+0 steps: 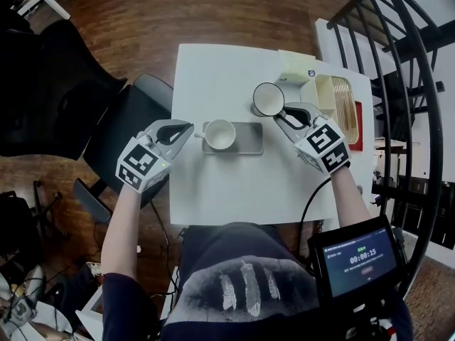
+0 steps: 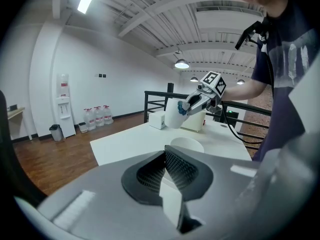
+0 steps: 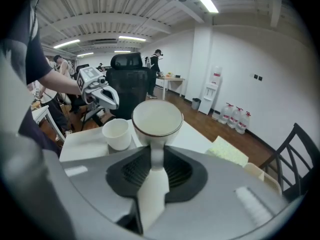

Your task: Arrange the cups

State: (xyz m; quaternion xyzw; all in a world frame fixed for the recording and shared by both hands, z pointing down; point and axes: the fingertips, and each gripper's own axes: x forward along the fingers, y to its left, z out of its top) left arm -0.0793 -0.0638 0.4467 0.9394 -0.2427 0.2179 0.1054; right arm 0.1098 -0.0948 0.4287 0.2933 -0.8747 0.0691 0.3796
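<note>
A white cup (image 1: 220,133) stands on a flat grey tray (image 1: 249,142) in the middle of the white table (image 1: 213,190). My right gripper (image 1: 282,112) is shut on the handle of a second cup (image 1: 269,99), white with a dark rim, held in the air above the table's far right part and tilted on its side. In the right gripper view that cup (image 3: 156,118) faces the camera, with its handle between the pads of the right gripper (image 3: 156,154). My left gripper (image 1: 188,128) is shut on nothing, just left of the tray; in its own view the left gripper (image 2: 167,156) points at the white cup (image 2: 187,145).
A pale box (image 1: 295,68) and a cream rack with wooden slats (image 1: 334,104) sit at the table's far right. A black office chair (image 1: 128,123) stands left of the table and a black railing (image 1: 405,62) to the right. A small screen (image 1: 359,258) hangs near my body.
</note>
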